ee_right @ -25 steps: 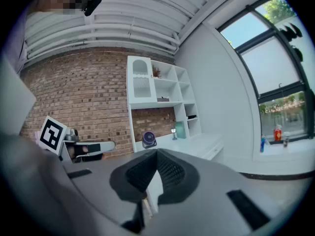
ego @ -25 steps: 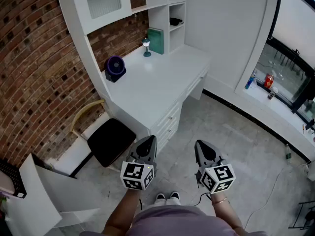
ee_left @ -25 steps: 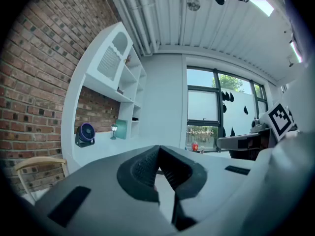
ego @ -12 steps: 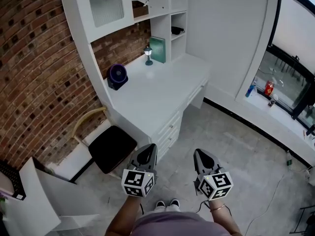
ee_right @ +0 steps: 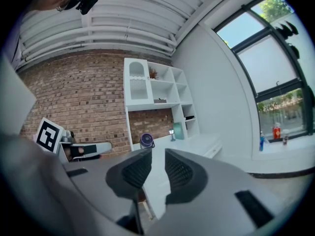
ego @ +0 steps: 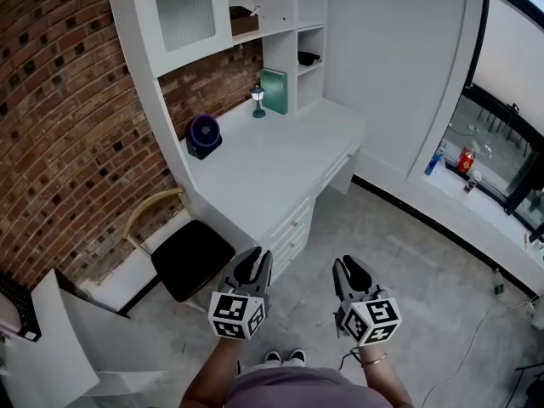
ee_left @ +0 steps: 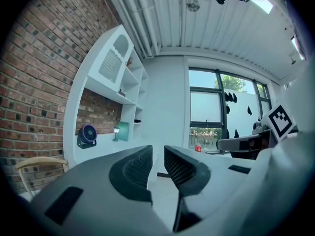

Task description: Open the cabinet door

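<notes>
- Holding my left hand-held gripper (ego: 254, 260) low and level in front of the white bench (ego: 272, 155); its jaws have just been opening and stand slightly apart with nothing between them.
- My right hand-held gripper (ego: 348, 266) is just beside it, its jaws likewise just opened to a narrow gap, empty.
- The cabinet door (ego: 181, 7), with a ribbed glass pane, is closed at the upper left of the shelf unit (ego: 306, 7), well apart from both grippers.
- On the bench stand a purple fan (ego: 204, 134), a small lamp (ego: 258, 100) and a green book (ego: 274, 90).
- A black-seated chair (ego: 191, 257) stands beside the bench's drawers (ego: 289, 223).
</notes>
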`<state>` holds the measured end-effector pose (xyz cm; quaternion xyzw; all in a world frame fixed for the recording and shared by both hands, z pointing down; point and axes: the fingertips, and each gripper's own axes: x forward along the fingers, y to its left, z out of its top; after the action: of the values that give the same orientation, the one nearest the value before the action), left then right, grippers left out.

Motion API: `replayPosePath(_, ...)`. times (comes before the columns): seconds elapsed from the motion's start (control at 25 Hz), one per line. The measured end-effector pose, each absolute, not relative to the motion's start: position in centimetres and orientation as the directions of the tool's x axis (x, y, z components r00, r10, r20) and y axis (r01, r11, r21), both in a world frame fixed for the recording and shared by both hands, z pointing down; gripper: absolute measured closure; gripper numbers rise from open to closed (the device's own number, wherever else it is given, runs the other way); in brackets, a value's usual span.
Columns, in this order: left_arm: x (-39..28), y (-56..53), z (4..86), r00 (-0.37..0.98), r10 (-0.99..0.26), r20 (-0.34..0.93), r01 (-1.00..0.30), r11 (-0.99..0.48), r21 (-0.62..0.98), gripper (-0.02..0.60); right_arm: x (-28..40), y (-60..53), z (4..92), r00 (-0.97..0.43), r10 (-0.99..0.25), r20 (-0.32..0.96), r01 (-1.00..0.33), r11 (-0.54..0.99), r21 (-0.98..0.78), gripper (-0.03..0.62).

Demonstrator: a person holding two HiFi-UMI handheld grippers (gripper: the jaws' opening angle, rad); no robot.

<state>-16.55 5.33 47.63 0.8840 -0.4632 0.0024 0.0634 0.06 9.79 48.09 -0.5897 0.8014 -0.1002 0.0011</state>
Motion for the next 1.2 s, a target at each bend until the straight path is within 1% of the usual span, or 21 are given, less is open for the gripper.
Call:
replayPosePath(0.12,-16.1,5.2,47.6,0.566,-0.822,0.061,-0.821,-0.557,0.124,0.508,0.4,9.6,48.0,-0.315,-0.943,0.113,-0.941,0.294,-0.169,0.502)
replayPosePath(0.2,-15.7,5.2,47.5,0.565,-0.823,0.057,-0.821,-0.555,0.133,0.479,0.8,9.6,48.0,-0.322,-0.94,0.112,-0.938,0.302,-0.167,0.478)
replayPosePath(0.32,-14.9,5.4,47.5,0.563,-0.825,0.051,-0.822,-0.552,0.143,0.456,1.4,9.5,47.9,-0.336,-0.936,0.101,-0.934,0.317,-0.167,0.455)
replayPosePath(0.48,-13.8,5.7,47.8,0.559,-0.827,0.058,-0.823,-0.546,0.155,0.395,1.8,9.6,48.0,-0.362,-0.927,0.095,-0.922,0.342,-0.182,0.43)
replayPosePath(0.68,-12.3,5.1,47.8,0.571,-0.818,0.069,-0.819,-0.562,0.121,0.338,2.4,8.9,48.1,-0.382,-0.92,0.093,-0.912,0.358,-0.201,0.392)
replayPosePath(0.8,-11.8,4.1,47.9,0.576,-0.814,0.069,-0.816,-0.569,0.103,0.333,2.7,7.8,48.3,-0.387,-0.918,0.09,-0.908,0.362,-0.211,0.379)
replayPosePath(1.04,-11.7,0.0,48.2,0.572,-0.817,0.073,-0.82,-0.564,0.1,0.333,2.8,3.8,48.8,-0.39,-0.917,0.083,-0.903,0.363,-0.23,0.375)
replayPosePath(1.2,-12.0,-4.6,48.3,0.563,-0.823,0.079,-0.826,-0.557,0.09,0.357,3.3,-0.2,48.9,-0.383,-0.92,0.082,-0.905,0.356,-0.233,0.375)
